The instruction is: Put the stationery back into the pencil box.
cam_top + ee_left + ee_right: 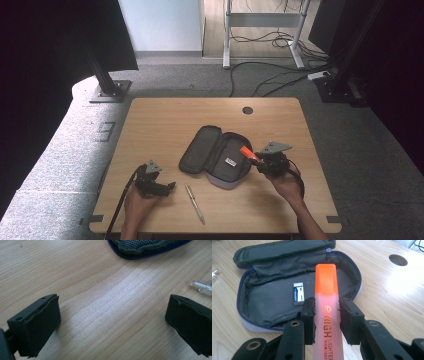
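An open grey pencil case (216,155) lies in the middle of the wooden table, and in the right gripper view the pencil case (274,302) holds a small white eraser (298,293). My right gripper (261,162) is shut on an orange highlighter (327,315), whose cap points over the case's right edge; the same highlighter (248,153) shows in the high view. My left gripper (165,188) rests open near the table's front left, and between its jaws is bare wood. A clear pen (194,202) lies just to its right, its tip (202,287) showing in the left gripper view.
The table (165,120) has a round cable hole (247,110) near its far edge. Black stands (107,82) and loose cables (270,82) are on the carpet behind it. A corner of the pencil case (147,247) lies ahead of the left gripper.
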`<state>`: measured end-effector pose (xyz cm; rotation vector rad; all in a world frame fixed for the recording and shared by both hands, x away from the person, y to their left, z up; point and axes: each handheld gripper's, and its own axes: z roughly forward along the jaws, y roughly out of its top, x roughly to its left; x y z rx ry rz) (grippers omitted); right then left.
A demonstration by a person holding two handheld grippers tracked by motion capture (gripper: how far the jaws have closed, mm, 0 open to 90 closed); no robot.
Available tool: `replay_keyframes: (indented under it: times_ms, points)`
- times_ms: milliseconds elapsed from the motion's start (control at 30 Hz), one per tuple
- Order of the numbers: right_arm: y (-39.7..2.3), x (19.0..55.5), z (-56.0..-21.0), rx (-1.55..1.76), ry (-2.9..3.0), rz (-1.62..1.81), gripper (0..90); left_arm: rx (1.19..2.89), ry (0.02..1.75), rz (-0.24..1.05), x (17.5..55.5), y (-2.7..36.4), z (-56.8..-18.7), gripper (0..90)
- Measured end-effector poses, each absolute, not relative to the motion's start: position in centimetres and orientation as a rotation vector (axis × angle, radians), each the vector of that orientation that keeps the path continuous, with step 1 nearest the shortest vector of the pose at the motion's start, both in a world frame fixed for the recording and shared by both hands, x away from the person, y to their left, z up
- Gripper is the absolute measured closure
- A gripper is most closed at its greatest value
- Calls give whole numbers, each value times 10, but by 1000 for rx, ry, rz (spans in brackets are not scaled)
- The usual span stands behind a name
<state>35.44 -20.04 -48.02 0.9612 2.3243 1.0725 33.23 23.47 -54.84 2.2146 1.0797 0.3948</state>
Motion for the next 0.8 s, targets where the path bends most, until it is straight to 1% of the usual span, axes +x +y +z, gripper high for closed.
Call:
replay_keyframes:
  times_ms: [800]
  points:
    - [-181, 386, -482, 971, 2314, 1048, 657, 2216, 1078, 393, 332, 235, -548, 0]
